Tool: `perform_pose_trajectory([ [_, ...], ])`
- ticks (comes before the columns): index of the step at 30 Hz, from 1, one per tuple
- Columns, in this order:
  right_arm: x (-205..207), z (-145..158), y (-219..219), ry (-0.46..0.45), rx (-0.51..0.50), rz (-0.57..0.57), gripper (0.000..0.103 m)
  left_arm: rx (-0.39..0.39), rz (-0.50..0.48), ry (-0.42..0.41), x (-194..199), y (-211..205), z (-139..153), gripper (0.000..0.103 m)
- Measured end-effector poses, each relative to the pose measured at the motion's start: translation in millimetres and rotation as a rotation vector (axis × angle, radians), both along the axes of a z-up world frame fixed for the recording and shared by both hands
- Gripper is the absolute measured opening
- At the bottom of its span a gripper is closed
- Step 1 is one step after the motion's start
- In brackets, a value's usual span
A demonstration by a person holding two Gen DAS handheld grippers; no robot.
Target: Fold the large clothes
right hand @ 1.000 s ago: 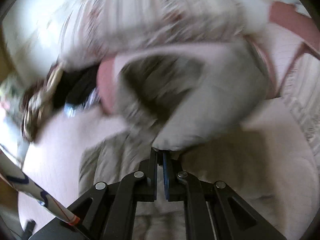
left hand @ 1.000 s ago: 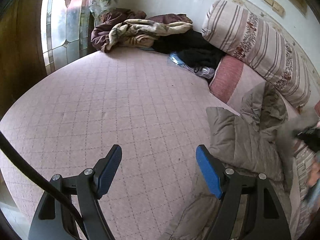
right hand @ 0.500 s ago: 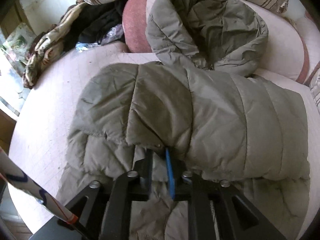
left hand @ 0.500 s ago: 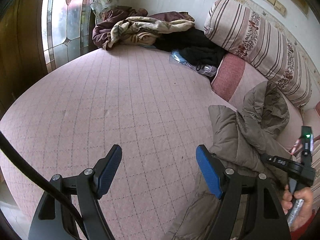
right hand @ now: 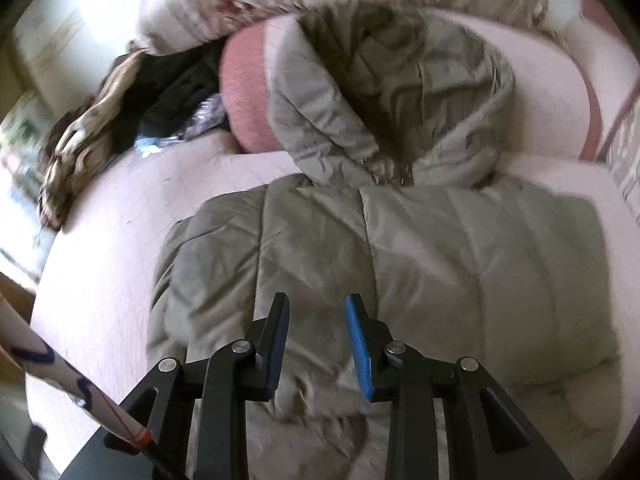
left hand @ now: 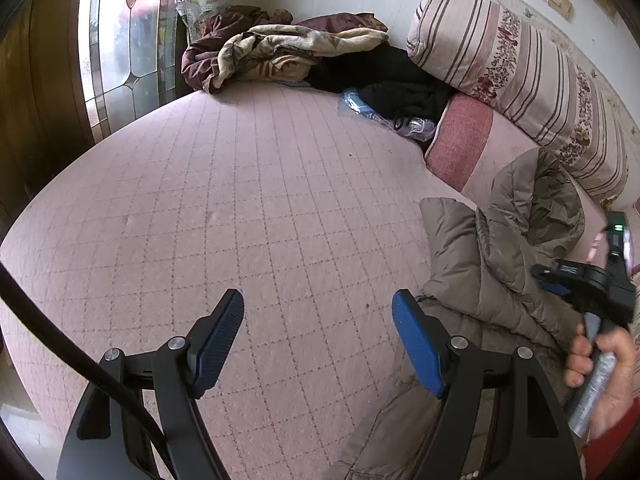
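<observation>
An olive-grey padded jacket (right hand: 420, 248) lies on the pink quilted bed, a sleeve folded across its body and its hood (right hand: 400, 92) resting against a pink pillow. It also shows at the right of the left wrist view (left hand: 480, 264). My right gripper (right hand: 318, 316) is open and empty just above the folded sleeve; it appears in the left wrist view (left hand: 560, 276) too, held in a hand. My left gripper (left hand: 318, 320) is open wide and empty over bare bedcover, its right finger beside the jacket's left edge.
The pink quilted bedcover (left hand: 240, 208) spreads left of the jacket. A heap of blankets and dark clothes (left hand: 296, 52) lies at the far end, with a plastic bag (left hand: 384, 116). A striped bolster (left hand: 520, 76) and pink pillow (left hand: 464, 140) line the wall. A stained-glass window (left hand: 124, 40) stands left.
My right gripper carried the sleeve over onto the jacket's body, then opened and let it go. The left gripper stayed open and almost still.
</observation>
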State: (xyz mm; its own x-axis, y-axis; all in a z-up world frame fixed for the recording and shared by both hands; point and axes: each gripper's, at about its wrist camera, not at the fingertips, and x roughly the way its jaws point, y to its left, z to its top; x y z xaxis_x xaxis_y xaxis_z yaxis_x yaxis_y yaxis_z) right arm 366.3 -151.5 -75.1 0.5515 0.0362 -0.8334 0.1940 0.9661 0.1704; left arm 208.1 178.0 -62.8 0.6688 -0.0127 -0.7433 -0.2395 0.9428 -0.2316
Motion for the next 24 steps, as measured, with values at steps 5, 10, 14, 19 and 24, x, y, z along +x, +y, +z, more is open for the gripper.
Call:
perform_pose_trajectory([
  [5,14,-33,21,0.066,0.056,0.044,0.032,0.001,-0.01,0.015,4,0,-2,0.076],
  [10,4,-38,46,0.097,0.087,0.182,0.033,0.016,-0.027,0.016,5,-9,-2,0.076],
  [14,-4,-48,58,0.136,0.102,0.243,0.033,0.04,-0.033,0.018,2,-15,-3,0.076],
  [19,-17,-48,72,0.108,0.007,0.25,0.033,0.048,-0.024,0.022,4,-16,-4,0.076],
  [24,-47,-23,68,0.038,-0.027,0.243,0.033,0.053,-0.043,0.03,4,-18,-6,0.076],
])
